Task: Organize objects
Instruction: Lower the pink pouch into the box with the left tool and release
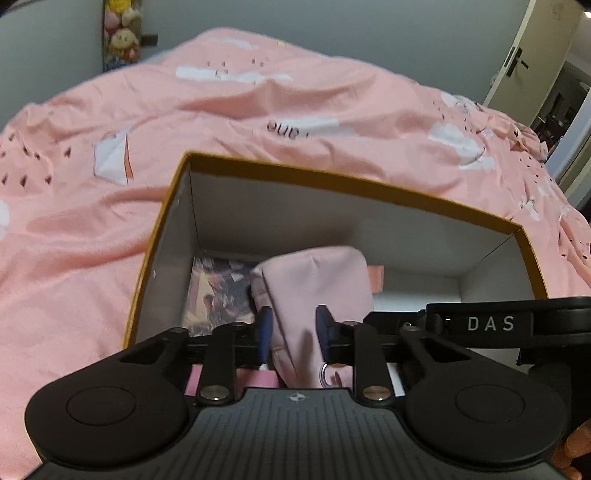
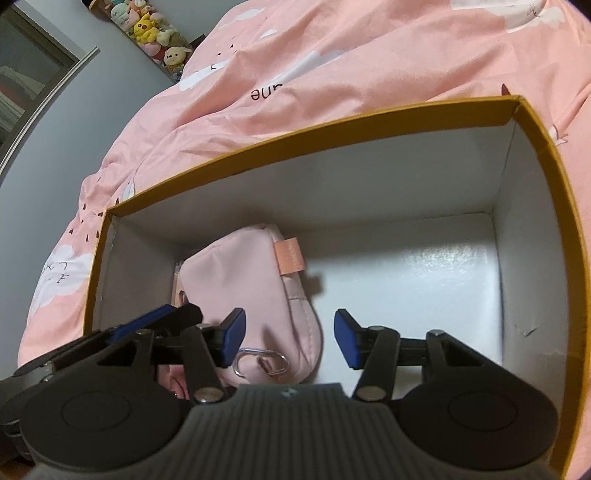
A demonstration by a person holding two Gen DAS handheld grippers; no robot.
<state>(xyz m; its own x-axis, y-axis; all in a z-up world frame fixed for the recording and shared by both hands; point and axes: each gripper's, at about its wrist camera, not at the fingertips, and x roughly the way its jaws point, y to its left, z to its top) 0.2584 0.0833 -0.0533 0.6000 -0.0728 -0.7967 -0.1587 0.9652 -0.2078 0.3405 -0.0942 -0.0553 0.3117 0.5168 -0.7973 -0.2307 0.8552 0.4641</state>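
An open box with a mustard rim (image 1: 332,181) and white inside walls stands on a pink bedspread. A pale pink pouch (image 1: 317,280) lies in its left part, over a printed card (image 1: 218,291). My left gripper (image 1: 295,325) is down in the box, its blue pads pinching the pouch's near fold. From the right wrist view the same pouch (image 2: 240,273) shows an orange tag (image 2: 290,256) and a metal clip ring (image 2: 258,360). My right gripper (image 2: 290,339) is open over the pouch's near right corner, pads clear of it. A blue finger of the left gripper (image 2: 147,323) reaches in from the left.
The box's white floor (image 2: 406,280) is bare right of the pouch. The bedspread (image 1: 92,240) surrounds the box. Something pink (image 1: 258,380) lies under the left gripper. Plush toys (image 2: 155,26) line the far wall and a door (image 1: 517,62) stands at the far right.
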